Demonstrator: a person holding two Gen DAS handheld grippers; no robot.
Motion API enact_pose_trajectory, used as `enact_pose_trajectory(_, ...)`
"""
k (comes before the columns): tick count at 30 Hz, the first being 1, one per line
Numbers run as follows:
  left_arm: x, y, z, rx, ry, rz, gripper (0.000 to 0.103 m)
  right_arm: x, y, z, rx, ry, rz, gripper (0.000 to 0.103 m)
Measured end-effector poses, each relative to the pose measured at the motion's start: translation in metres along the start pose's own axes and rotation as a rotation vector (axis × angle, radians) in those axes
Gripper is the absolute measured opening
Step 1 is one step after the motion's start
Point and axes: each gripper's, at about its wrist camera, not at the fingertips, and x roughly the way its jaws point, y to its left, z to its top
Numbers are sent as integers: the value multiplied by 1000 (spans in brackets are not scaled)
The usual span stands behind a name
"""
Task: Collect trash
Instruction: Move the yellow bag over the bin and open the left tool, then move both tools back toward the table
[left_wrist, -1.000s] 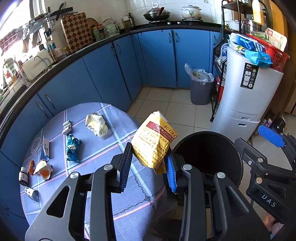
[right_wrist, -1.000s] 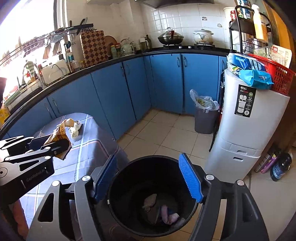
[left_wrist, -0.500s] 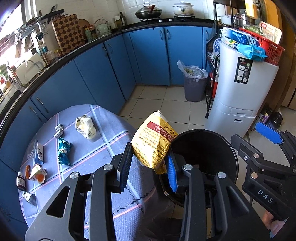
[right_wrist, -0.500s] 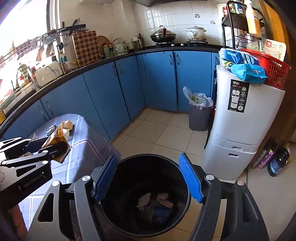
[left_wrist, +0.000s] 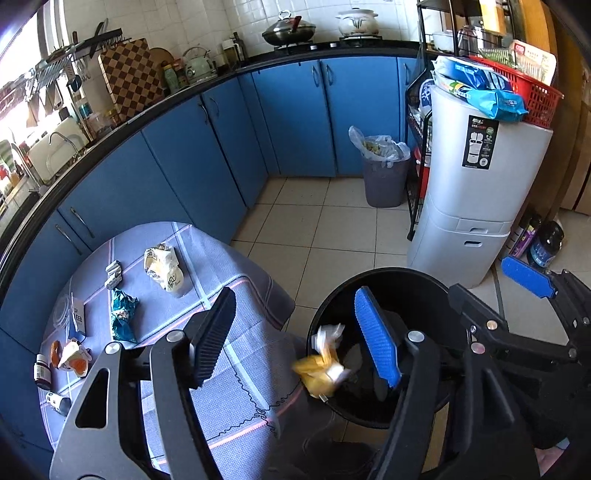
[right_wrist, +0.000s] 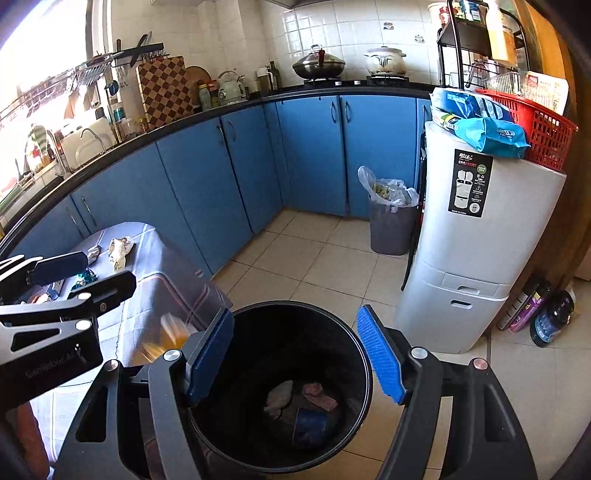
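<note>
A yellow snack bag (left_wrist: 319, 373) is falling, blurred, at the left rim of the black bin (left_wrist: 406, 280), below my left gripper (left_wrist: 295, 306), whose jaws are opening with nothing between the pads. The right wrist view shows the bag (right_wrist: 166, 339) as a yellow blur beside the bin (right_wrist: 295, 350), which holds a few scraps. My right gripper (right_wrist: 295, 321) hangs open over the bin mouth, empty. On the blue checked table (left_wrist: 229, 387) lie a white crumpled wrapper (left_wrist: 164, 266), a teal wrapper (left_wrist: 123, 314) and an orange-white pack (left_wrist: 72, 358).
A grey lined waste bin (left_wrist: 384, 177) stands by the blue cabinets (left_wrist: 207, 162). A tall white cabinet (left_wrist: 469, 206) with a red basket on top is at the right, with bottles (left_wrist: 546, 243) on the floor beside it. Tiled floor lies between.
My left gripper has opened and let go of the yellow bag, which has dropped from between the fingers towards the bin's rim. The right gripper has stayed open over the bin.
</note>
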Motion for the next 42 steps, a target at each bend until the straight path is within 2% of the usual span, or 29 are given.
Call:
enact_pose_trajectory(1,0,0,0,-1,3,1,74,0,1,0,-2,2,1,68)
enact_pose_trajectory(4,2,2,1,-12,2,6,77,1,4,-2,-10,5,6,68)
enact_pose_trajectory(15,0,11,-1,-28,-2,-1,77,-3,19,1,-38,8,5,68)
enact_pose_trajectory(23,-12,40,-9,-83,-19,-2,77,-11,46,6,-85,1,5,68)
enact_pose_trajectory(32,-27,105,-29,-197,-28,25,77,-12,115,12,-186,2,55,68)
enact_pose_trajectory(42,-37,206,-75,-365,-9,99,77,3,213,9,-308,41,158,68)
